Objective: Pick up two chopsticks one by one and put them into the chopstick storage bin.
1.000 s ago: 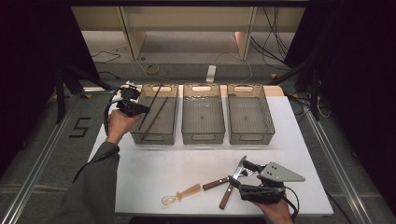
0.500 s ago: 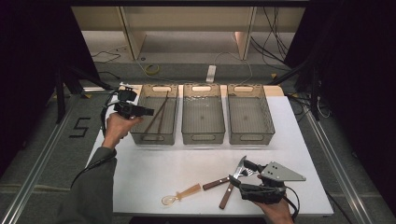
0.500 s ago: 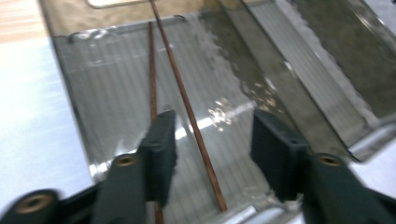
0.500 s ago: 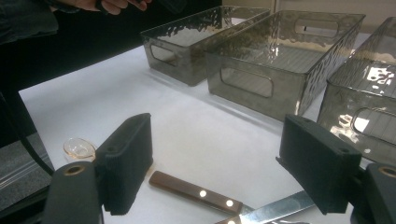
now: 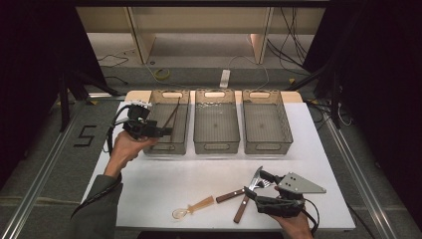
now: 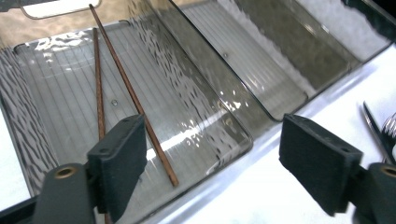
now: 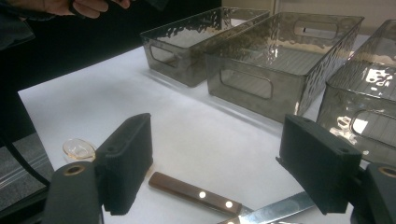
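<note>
- Left tongs (image 5: 161, 132) hovered at the near-left corner of the left bin (image 5: 185, 124), jaws spread, nothing between them. They had just been opening.
- Chopsticks (image 6: 133, 98) lay in that left bin: one flat on the floor, one propped with its far end on the back rim. Released, no contact with the pads.
- Risk: the propped stick leaned loose on the rim. A bump from the left tongs on the bin wall while backing out could tip it out or shift the bin.
- Middle bin (image 5: 216, 124) and right bin (image 5: 266, 124) looked empty.
- On the counter (image 5: 164, 184) near the front edge: a translucent spoon (image 5: 191, 207), then two brown-handled pieces, a knife (image 7: 224, 203) and what looked like a fork (image 5: 251, 189), lying crossed and touching.
- Right tongs (image 5: 254, 191) sat just over those handles, jaws wide, gripping nothing.
- Risk: with the pieces overlapping, closing there could catch both or lever one sideways. A thin flat handle on a smooth counter could also slide out from the pads.
- The spoon lay near the counter edge; a nudge from a dragged handle could push it off.
</note>
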Tool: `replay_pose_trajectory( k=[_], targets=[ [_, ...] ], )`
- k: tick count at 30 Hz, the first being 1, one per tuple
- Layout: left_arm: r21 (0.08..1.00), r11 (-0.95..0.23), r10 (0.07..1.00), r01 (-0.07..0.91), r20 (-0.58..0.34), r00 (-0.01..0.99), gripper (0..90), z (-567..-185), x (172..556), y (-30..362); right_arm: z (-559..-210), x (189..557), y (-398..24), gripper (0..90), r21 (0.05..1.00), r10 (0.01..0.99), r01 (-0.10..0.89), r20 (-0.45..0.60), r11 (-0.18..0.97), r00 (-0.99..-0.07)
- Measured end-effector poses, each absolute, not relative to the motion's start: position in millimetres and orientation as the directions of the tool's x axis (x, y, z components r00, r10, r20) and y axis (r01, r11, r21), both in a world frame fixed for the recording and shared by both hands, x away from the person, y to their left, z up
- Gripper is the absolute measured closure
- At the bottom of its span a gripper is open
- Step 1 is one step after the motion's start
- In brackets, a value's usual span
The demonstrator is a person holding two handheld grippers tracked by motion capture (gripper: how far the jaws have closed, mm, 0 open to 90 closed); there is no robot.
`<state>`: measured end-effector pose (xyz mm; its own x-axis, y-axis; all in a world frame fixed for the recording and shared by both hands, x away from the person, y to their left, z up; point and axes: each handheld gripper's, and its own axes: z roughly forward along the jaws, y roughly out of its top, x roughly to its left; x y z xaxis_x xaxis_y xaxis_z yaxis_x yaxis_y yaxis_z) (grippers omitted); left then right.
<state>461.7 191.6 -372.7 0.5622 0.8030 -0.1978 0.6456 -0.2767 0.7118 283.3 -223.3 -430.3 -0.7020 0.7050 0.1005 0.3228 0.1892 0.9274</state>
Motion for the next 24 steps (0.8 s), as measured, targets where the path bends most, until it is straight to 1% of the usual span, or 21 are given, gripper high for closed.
replay_pose_trajectory(
  k=[7, 16, 24],
  targets=[
    [0.715, -0.323, 0.771, 0.620, -0.181, 0.611, 16.4, -367, 447, 176, -431, 284, -224, 26.1, 0.926, 0.707, 0.326, 0.103, 0.188, -0.699],
    [0.691, -0.408, 0.744, 0.596, -0.126, 0.656, 15.6, -368, 431, 151, -431, 284, -225, 26.1, 0.925, 0.711, 0.331, 0.105, 0.187, -0.695],
    [0.672, -0.453, 0.722, 0.586, -0.109, 0.684, 15.6, -374, 422, 138, -431, 283, -226, 26.1, 0.926, 0.712, 0.329, 0.104, 0.186, -0.695]
  ],
)
